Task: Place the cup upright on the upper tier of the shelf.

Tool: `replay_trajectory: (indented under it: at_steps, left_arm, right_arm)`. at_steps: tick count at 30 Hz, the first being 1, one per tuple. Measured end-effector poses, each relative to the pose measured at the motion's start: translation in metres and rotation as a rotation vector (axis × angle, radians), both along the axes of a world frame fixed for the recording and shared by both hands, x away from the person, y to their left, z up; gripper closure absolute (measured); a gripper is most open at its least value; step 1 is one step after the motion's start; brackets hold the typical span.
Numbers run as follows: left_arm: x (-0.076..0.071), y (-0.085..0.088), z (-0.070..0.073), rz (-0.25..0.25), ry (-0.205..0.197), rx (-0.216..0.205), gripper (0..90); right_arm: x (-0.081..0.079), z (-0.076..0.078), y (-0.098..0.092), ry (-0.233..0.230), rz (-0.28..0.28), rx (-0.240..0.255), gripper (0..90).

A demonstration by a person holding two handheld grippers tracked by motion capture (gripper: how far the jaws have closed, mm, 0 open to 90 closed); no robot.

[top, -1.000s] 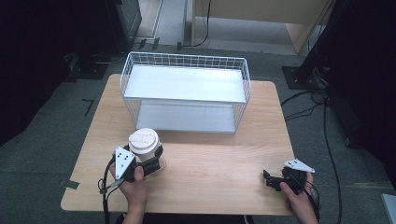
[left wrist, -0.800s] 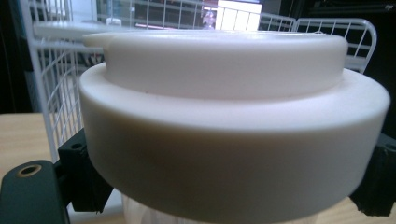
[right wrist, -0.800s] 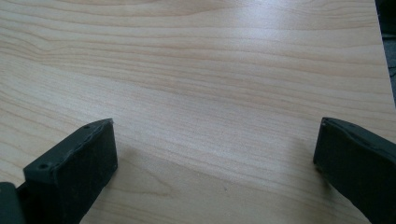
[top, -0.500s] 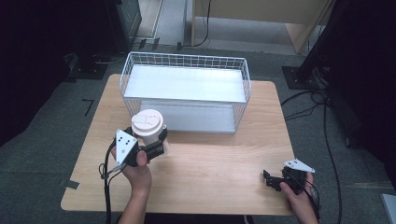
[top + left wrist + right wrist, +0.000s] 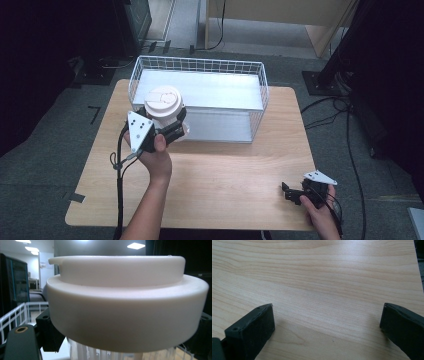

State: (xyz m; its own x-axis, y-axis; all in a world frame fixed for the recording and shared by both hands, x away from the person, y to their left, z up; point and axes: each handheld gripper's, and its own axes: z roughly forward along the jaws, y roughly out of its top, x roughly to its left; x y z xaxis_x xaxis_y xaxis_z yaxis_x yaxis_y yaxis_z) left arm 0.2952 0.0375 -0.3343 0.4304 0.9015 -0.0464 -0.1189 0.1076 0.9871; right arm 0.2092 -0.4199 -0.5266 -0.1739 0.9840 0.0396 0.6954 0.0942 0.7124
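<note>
A dim room with grey carpet and dark equipment stands surrounds a pale wooden tabletop [image 5: 225, 180], at whose far side sits a white wire basket [image 5: 261, 95] with a flat white floor. The left tongs [image 5: 172, 125] pinch a clear ribbed plastic cup with a white domed lid [image 5: 163, 102], gripping it below the lid and holding it raised at the basket's near left corner, the lid about level with the rim. The right tongs [image 5: 290, 192] rest low near the tabletop's near right edge, their jaws spread wide with nothing between them.

The step in hand looks like carrying the cup toward the basket. The next move would call for lifting it clear of the wire rim, then lowering it upright onto the basket floor before letting go.

The left gripper view shows the lid [image 5: 127, 302] close up, with the ribbed clear wall beneath it and a jaw on either side, a grip the high view leaves partly hidden. The right gripper view shows bare wood grain [image 5: 324, 285] between its jaws.
</note>
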Motion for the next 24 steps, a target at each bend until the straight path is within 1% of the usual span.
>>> replay_trajectory:
  at_steps: [5, 7, 8, 9, 10, 11, 12, 13, 14, 16, 19, 20, 21, 24]
  left_arm:
    - [0.016, -0.009, 0.02, 0.006, -0.024, 0.009, 12.4]
    - [0.022, -0.011, 0.028, 0.007, -0.035, 0.003, 12.5]
    - [0.029, -0.013, 0.035, 0.013, -0.043, -0.002, 12.5]
    - [0.029, -0.013, 0.035, 0.013, -0.043, -0.002, 12.5]
    - [0.033, -0.014, 0.038, 0.013, -0.046, -0.013, 12.5]
    - [0.039, -0.015, 0.042, 0.022, -0.047, -0.015, 12.5]
    - [0.039, -0.015, 0.042, 0.022, -0.047, -0.015, 12.5]
    - [0.047, -0.016, 0.045, 0.033, -0.047, -0.019, 12.5]
    - [0.047, -0.016, 0.045, 0.033, -0.047, -0.019, 12.5]
    - [0.054, -0.017, 0.048, 0.036, -0.048, -0.026, 12.5]
    - [0.065, -0.02, 0.051, 0.045, -0.048, -0.025, 12.5]
    - [0.073, -0.022, 0.052, 0.051, -0.049, -0.024, 12.5]
    - [0.073, -0.022, 0.052, 0.051, -0.049, -0.024, 12.5]
    - [0.085, -0.025, 0.053, 0.055, -0.047, -0.023, 12.5]
  right_arm:
    - [0.0, 0.0, 0.0, -0.001, 0.005, 0.004, 0.0]
    - [0.0, 0.0, 0.0, -0.001, 0.006, 0.006, 0.0]
    - [0.0, 0.0, 0.0, 0.0, 0.004, 0.009, 0.0]
    - [0.0, 0.0, 0.0, 0.0, 0.004, 0.009, 0.0]
    - [0.0, 0.0, 0.0, 0.0, 0.005, 0.01, 0.0]
    - [0.0, 0.0, -0.001, 0.0, 0.005, 0.012, 0.0]
    - [0.0, 0.0, -0.001, 0.0, 0.005, 0.012, 0.0]
    - [0.0, 0.0, -0.001, -0.001, 0.007, 0.012, 0.0]
    - [0.0, 0.0, -0.001, -0.002, 0.007, 0.013, 0.0]
    - [0.0, 0.0, -0.001, -0.001, 0.008, 0.013, 0.0]
    - [0.0, 0.0, -0.001, -0.001, 0.009, 0.015, 0.0]
    - [0.0, 0.0, -0.001, -0.002, 0.007, 0.017, 0.0]
    - [0.0, 0.0, -0.001, -0.001, 0.008, 0.017, 0.0]
    - [0.0, 0.0, -0.001, -0.001, 0.008, 0.018, 0.0]
